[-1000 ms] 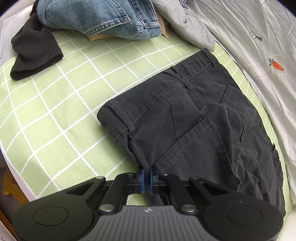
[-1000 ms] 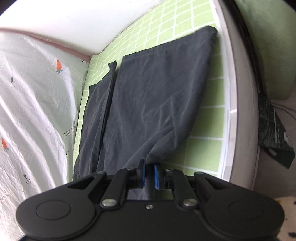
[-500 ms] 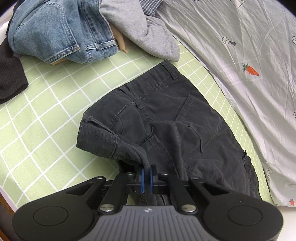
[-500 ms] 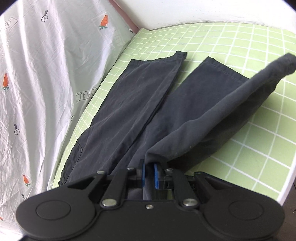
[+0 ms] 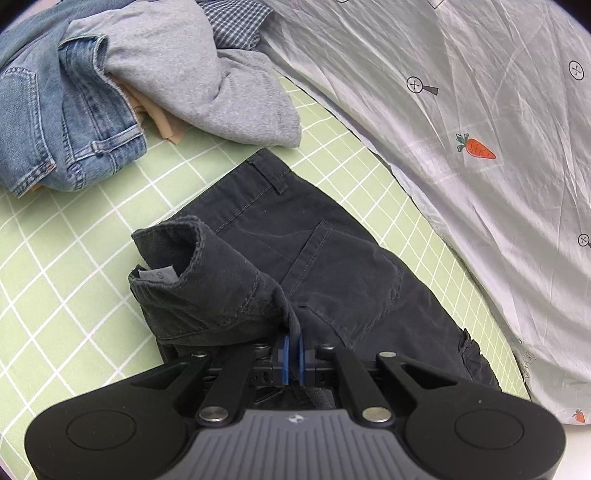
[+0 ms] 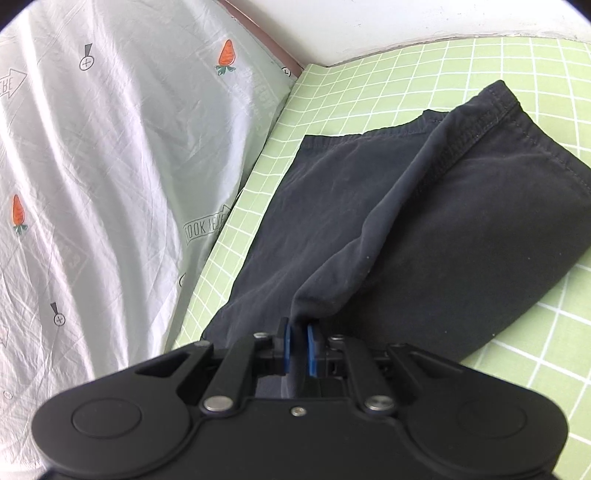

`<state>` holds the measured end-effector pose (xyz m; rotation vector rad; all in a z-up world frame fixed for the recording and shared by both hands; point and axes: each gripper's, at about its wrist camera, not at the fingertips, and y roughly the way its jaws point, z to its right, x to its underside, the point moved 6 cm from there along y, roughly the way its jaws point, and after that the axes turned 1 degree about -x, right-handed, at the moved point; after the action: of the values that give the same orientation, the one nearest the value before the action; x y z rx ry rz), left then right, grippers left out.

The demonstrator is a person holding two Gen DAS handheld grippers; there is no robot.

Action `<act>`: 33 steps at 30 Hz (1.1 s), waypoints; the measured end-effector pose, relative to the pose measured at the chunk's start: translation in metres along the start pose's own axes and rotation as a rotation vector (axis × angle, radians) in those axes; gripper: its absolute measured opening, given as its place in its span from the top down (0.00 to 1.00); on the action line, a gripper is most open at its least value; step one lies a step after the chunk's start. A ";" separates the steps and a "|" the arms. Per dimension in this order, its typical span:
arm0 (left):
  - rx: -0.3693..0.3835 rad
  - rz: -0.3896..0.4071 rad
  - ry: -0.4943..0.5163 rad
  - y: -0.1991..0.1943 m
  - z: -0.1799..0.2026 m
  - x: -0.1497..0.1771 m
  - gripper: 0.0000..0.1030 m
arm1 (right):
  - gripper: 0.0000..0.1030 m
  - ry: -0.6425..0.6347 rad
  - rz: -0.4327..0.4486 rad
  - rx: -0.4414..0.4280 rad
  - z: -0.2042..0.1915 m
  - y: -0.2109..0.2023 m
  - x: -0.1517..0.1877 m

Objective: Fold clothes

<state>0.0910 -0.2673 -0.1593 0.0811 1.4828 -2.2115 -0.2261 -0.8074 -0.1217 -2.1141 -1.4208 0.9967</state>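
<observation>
Left gripper (image 5: 291,347) clamped tight on the dark trousers (image 5: 332,266) at the lifted waistband, right gripper (image 6: 298,345) pinching the raised trouser leg, trousers spread on the green checked sheet (image 5: 74,258), jeans (image 5: 55,122) and grey sweater (image 5: 207,81) heaped beyond, carrot-print cover (image 6: 92,166) alongside

My left gripper (image 5: 291,352) is clamped on a bunched fold of the dark trousers (image 5: 332,266), its blue pads pressed close together with cloth between them; the waistband corner (image 5: 173,254) is lifted and curled over, showing a small grey label (image 5: 159,275) inside; the rest of the trousers lies flat on the green checked sheet (image 5: 74,266), back pocket up; beyond them sit blue jeans (image 5: 55,122), a grey top (image 5: 207,74) and a checked shirt (image 5: 236,22) in a heap; a pale quilt with carrot prints (image 5: 480,110) lies along the right.
</observation>
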 end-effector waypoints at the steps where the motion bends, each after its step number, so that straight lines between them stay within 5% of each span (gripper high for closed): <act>1: -0.003 0.009 0.000 0.002 0.004 -0.004 0.96 | 0.91 0.002 0.000 0.004 -0.002 0.007 -0.003; 20: 0.017 0.127 0.006 0.031 0.050 -0.081 0.96 | 0.91 0.014 0.076 -0.103 -0.072 0.066 -0.057; 28: -0.009 0.143 0.003 0.084 0.062 -0.112 0.90 | 0.89 -0.051 0.044 -0.106 -0.109 0.126 -0.071; 29: -0.046 0.136 0.005 0.094 0.060 -0.113 0.86 | 0.86 -0.089 0.036 -0.081 -0.113 0.134 -0.071; 31: -0.123 0.116 -0.005 0.108 0.055 -0.111 0.81 | 0.33 -0.164 0.020 -0.030 -0.120 0.149 -0.069; 33: -0.136 0.142 0.016 0.104 0.056 -0.104 0.76 | 0.23 -0.228 0.028 0.005 -0.125 0.148 -0.064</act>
<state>0.2384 -0.3124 -0.1938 0.1545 1.5815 -1.9974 -0.0550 -0.9178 -0.1166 -2.0753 -1.4944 1.2855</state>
